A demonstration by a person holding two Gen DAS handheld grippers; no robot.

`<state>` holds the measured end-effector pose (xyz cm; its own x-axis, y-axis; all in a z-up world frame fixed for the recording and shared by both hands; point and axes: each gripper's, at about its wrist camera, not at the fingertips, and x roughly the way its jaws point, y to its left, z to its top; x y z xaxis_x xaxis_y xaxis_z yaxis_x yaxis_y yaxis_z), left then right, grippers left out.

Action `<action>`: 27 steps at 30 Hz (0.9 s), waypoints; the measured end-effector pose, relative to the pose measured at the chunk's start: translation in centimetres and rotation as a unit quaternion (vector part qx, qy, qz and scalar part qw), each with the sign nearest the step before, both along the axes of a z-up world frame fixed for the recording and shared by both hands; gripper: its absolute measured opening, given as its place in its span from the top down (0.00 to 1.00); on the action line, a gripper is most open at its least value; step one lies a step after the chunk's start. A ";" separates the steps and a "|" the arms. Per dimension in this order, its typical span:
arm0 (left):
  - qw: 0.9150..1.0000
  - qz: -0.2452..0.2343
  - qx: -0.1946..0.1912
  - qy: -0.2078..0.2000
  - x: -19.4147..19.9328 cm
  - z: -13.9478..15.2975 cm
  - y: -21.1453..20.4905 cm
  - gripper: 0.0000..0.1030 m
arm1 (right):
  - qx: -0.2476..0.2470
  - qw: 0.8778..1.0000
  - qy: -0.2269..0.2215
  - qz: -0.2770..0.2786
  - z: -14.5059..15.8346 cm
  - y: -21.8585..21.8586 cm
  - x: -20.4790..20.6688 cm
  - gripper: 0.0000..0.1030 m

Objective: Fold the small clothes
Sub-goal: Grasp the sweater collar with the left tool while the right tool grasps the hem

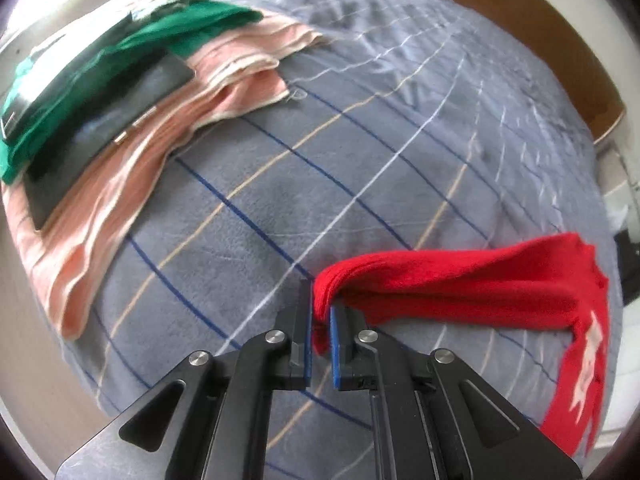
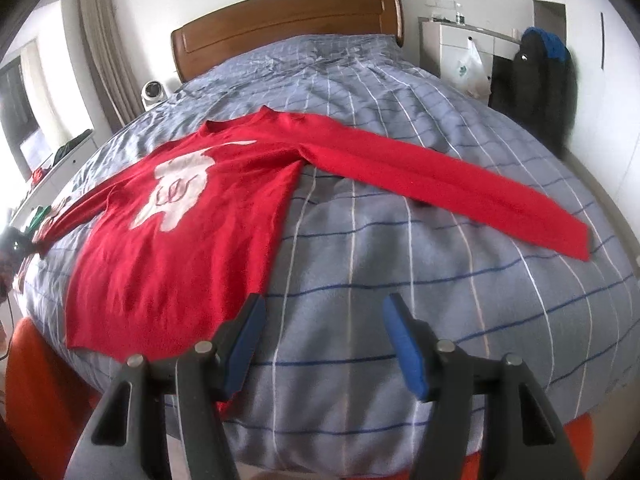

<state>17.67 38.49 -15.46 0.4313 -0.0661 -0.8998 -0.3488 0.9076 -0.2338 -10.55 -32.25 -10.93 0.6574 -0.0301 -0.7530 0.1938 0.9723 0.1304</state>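
A red sweater point(image 2: 180, 240) with a white figure on its chest lies face up and spread flat on the blue checked bedspread point(image 2: 400, 300). Its right sleeve point(image 2: 440, 184) stretches out towards the bed's right side. My left gripper point(image 1: 320, 304) is shut on the cuff of the other red sleeve point(image 1: 460, 284), which is lifted a little off the bedspread and trails away to the right. My right gripper point(image 2: 324, 308) hangs open over the bed's near edge, just right of the sweater's bottom hem corner, with nothing between its fingers.
Folded green, pink point(image 1: 132, 160) and dark cloths are stacked at the bed's left side. A wooden headboard point(image 2: 288, 12) stands at the far end, a small white fan point(image 2: 154, 94) beside it. A white cabinet point(image 2: 452, 40) and a hanging dark jacket point(image 2: 536, 72) stand to the right.
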 end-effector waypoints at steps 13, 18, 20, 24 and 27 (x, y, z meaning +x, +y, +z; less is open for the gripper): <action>0.969 -0.224 0.059 -0.087 3.0 12.3 -12.1 0.16 | -0.043 0.998 -0.022 0.040 8.2 -6.6 9.0 0.21; 0.922 -0.370 0.045 -0.103 10.1 11.3 -24.9 0.14 | 0.031 0.995 -0.003 0.090 8.9 -7.7 22.6 0.21; 0.908 -0.406 0.056 -0.087 12.4 9.6 -29.2 0.14 | 0.057 0.991 0.025 0.118 7.5 -7.1 28.1 0.21; 0.884 -0.453 0.100 -0.060 16.5 5.9 -35.6 0.16 | 0.045 0.980 0.099 0.169 3.7 -4.8 36.5 0.21; 0.885 -0.454 0.093 -0.045 18.5 4.1 -36.9 0.17 | -0.044 0.968 0.134 0.208 1.2 -2.3 40.7 0.21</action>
